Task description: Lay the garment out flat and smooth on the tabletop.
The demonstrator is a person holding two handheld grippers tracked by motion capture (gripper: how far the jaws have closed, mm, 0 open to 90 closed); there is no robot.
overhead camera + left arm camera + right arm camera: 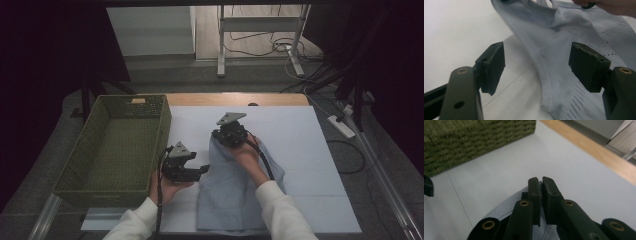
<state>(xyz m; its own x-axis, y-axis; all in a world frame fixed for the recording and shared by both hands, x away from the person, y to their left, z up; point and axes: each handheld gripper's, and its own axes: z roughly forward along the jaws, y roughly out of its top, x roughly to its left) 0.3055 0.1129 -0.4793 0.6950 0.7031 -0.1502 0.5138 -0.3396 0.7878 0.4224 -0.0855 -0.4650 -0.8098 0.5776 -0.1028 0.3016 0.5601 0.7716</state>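
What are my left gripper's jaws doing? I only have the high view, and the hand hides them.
Observer: In the left gripper view, the left gripper stands open. The edge of the grey-blue garment lies in the gap, and the pads are not squeezing it.
Operator: And the right jaws?
Observer: In the right gripper view, the right gripper has its jaws almost together, with ribbed cloth right under them.
Operator: Is the cloth off the table?
Observer: In the left gripper view, its neckline end rises off the white sheet, so it looks pinched there.
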